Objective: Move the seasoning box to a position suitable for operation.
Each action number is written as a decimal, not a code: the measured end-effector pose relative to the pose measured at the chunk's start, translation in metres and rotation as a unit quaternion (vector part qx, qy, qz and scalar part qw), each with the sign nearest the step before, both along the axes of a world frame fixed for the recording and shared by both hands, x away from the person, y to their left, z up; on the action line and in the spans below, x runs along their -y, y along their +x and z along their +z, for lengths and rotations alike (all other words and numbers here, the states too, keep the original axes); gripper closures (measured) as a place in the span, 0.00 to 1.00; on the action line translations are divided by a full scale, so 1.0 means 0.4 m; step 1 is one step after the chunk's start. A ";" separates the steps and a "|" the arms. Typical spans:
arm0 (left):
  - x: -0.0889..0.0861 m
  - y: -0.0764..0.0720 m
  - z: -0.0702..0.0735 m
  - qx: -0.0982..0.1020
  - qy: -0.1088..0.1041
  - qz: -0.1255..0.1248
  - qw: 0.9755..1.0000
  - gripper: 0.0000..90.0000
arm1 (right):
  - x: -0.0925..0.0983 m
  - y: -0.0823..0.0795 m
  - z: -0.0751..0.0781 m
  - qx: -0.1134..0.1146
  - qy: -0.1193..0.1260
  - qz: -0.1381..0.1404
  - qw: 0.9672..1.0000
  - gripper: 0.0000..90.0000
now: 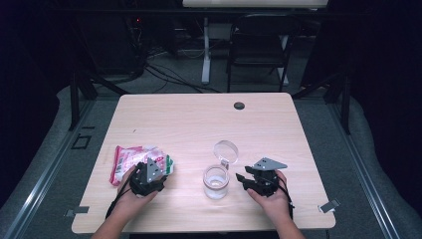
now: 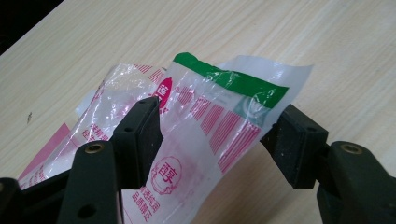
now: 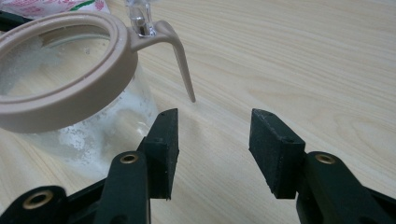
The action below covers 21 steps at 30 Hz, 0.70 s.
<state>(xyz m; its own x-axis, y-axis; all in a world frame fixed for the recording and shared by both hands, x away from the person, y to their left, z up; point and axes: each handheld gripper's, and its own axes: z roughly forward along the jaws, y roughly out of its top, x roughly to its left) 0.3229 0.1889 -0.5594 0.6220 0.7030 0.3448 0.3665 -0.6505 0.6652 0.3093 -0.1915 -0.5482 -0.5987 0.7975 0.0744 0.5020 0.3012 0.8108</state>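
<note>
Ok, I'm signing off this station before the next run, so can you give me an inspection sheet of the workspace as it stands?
Surface: light wood table, bare apart from the items below.
Job's things: clear jar with beige rim, hinged lid open, white grains inside; crinkled plastic packet, red and green print, lying flat.
Clutter: small dark round disc near the far edge.
Grippers: left gripper open, fingers either side of the packet's corner; right gripper open, nothing between its fingers, beside the jar.
Cables: one trails from each gripper along the wrist; more on the floor behind.
Surroundings: dark room, folding chair, white desk leg.
</note>
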 end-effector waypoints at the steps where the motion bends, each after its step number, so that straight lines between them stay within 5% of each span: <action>1: 0.001 0.003 -0.002 -0.001 0.003 0.002 1.000 0.43 | 0.001 -0.001 -0.001 0.001 0.000 0.000 1.000 0.58; 8: 0.024 0.024 -0.031 0.005 0.039 0.018 0.999 0.43 | 0.015 -0.012 -0.002 0.001 0.003 -0.010 1.000 0.58; 13: 0.036 0.030 -0.051 0.017 0.077 0.039 0.996 0.49 | 0.018 -0.014 -0.003 0.001 0.004 -0.012 1.000 0.57; 21: 0.013 0.043 -0.058 0.017 0.064 0.074 0.995 0.58 | 0.020 -0.017 -0.004 0.004 0.006 -0.012 1.000 0.57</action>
